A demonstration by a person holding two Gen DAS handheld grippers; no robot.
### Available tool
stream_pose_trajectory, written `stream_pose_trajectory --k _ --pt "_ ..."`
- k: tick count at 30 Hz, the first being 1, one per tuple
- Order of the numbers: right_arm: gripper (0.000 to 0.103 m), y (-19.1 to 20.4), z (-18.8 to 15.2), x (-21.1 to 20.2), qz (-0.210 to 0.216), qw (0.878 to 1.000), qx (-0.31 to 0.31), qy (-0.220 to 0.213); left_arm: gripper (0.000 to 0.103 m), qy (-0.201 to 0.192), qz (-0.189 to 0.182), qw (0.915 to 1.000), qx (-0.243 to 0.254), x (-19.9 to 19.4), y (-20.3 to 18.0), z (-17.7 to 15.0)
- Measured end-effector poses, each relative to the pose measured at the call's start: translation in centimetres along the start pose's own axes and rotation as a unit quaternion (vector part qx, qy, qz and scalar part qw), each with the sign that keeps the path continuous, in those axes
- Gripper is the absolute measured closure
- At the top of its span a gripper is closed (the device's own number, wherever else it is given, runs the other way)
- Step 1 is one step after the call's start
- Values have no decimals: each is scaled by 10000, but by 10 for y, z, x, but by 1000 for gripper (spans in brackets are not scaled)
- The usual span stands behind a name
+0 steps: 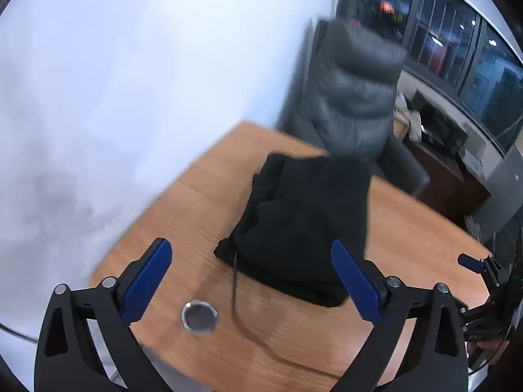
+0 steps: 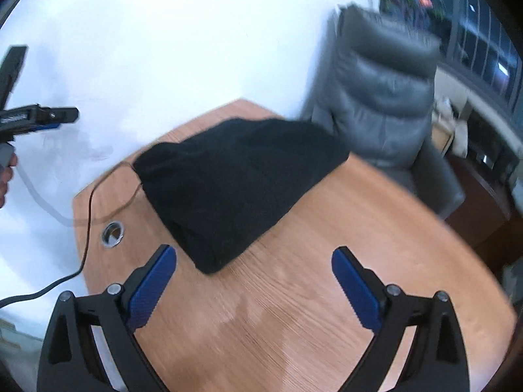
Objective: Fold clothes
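Left tongs (image 1: 251,281) and right tongs (image 2: 254,285): both spread wide, nothing between the pads, clear above the bench (image 2: 327,310). Black garment (image 1: 307,225) lies folded in a bundle on the bench, ahead of both. From the right it runs long from near-left to far-right, near corner just past the left pad; the right tongs look nearer. Thin cord (image 1: 236,287) trails from its near edge, past the round cable hole (image 1: 199,316).

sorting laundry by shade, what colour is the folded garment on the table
Plain black garment, no pattern visible; it shows best in the right wrist view.
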State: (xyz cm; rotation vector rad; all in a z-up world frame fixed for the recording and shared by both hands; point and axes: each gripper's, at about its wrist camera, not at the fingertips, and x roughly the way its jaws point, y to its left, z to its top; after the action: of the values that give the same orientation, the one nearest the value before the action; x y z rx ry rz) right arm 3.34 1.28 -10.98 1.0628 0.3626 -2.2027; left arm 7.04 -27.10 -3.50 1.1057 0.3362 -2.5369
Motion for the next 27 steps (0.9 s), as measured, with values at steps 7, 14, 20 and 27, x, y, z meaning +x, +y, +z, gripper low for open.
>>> stream_pose_trajectory --k 7,14,20,27 --pt "4 -16 18 -68 142 9993 -267 -197 0 -322 806 9957 -334 -121 -75 -43" --pt "4 -12 3 -128 131 9972 -676 -283 0 -297 1758 9820 -617 -161 -116 -97" --pt "4 -16 -11 -152 102 9955 -879 -332 0 -505 2144 9732 -660 -183 -138 -125" --pt "4 -11 -11 -158 108 9944 -969 -400 0 -448 2156 9726 -745 -188 -147 -133"
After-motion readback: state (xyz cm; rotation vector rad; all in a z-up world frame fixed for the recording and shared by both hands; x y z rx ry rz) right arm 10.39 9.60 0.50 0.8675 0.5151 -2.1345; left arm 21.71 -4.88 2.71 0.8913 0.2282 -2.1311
